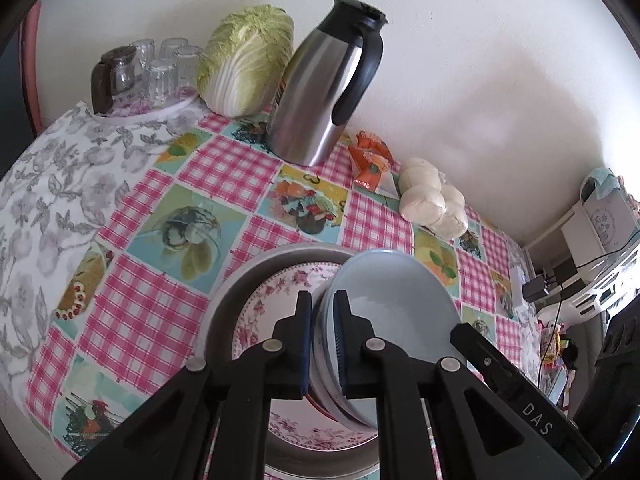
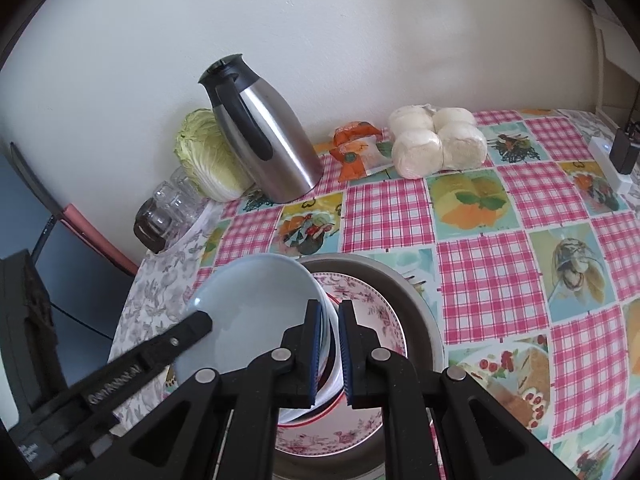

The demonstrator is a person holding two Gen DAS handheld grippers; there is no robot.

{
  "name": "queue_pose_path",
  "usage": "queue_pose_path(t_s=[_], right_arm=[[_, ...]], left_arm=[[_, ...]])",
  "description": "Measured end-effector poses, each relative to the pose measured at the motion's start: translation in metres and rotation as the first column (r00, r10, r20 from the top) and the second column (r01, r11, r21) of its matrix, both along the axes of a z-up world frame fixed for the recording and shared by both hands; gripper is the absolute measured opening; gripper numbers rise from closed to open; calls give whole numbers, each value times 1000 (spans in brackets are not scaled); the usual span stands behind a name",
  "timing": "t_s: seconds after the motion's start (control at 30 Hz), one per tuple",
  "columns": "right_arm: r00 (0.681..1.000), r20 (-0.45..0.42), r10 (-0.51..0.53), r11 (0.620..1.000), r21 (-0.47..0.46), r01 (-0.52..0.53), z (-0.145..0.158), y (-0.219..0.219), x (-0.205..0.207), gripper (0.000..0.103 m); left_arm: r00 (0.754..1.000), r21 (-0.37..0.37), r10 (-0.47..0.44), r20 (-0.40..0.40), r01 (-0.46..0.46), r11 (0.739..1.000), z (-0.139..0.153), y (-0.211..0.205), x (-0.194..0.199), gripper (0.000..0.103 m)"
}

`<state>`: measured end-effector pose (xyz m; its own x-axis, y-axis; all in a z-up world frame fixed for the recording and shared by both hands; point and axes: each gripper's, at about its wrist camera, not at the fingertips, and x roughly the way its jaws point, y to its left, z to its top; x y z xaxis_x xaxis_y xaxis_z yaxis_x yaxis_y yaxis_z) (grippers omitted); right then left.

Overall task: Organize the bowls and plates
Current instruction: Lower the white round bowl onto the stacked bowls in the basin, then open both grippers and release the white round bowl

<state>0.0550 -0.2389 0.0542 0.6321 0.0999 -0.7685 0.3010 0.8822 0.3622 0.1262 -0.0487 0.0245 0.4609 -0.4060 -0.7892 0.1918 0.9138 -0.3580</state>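
two grippers clamp one stack of blue bowls (image 1: 400, 304) by opposite rims: the left gripper (image 1: 323, 320) and right gripper (image 2: 330, 330) each closed on it. the stack tilts over a floral plate (image 2: 376, 320) inside a metal basin (image 2: 420, 300) at the table's near edge.

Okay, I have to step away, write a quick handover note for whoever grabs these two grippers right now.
Left gripper: shut on the stack of blue-grey plates, gripping one edge.
Right gripper: shut on the same stack, opposite edge.
The stack is held tilted above the floral plate, which lies inside the grey metal basin on the checked tablecloth.
Done: floral plate is in the basin; stack is gripped from both sides.
Left: probably lower the stack flat onto the floral plate, then open both grippers. Keep clear of the thermos behind.
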Motion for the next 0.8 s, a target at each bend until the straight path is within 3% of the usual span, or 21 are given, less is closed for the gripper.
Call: queue_pose_path(t_s=[0.1,0.13,0.17,0.27,0.3,0.37,0.5,0.57,0.8], right_arm=[[1000,3,8,1000,-17,-8,2,1,-3,12],[1000,1,5,999,-35,-5,4,2,-5,13],[1000,0,2,999,-46,-2,4,2,-6,20],[1000,-6,-5,997,-78,4,6,3,-12,45],[1000,-8,-5,996,-87,4,6,3,-14,50],[1000,-12,-4,994,-105,3,6,4,-19,57],[1000,-7,2,990,-143,-3,7,8,-29,71],[1000,-6,3,987,-159,-4,6,9,-33,81],[1000,-5,8,976,-219,-9,2,13,-47,103]], left_arm=[[1000,-9,14,0,-14,1000,3,5,-2,16],[1000,-3,18,0,-18,1000,3,6,-3,27],[1000,2,21,5,-21,1000,4,7,-4,43],[999,17,40,22,-40,999,6,13,-11,59],[999,30,46,26,-47,998,6,15,-13,62],[997,60,62,41,-64,996,6,18,-17,79],[995,99,74,73,-81,992,5,27,-27,82],[993,114,72,92,-82,990,4,31,-33,93],[986,186,60,158,-90,978,3,40,-51,97]])
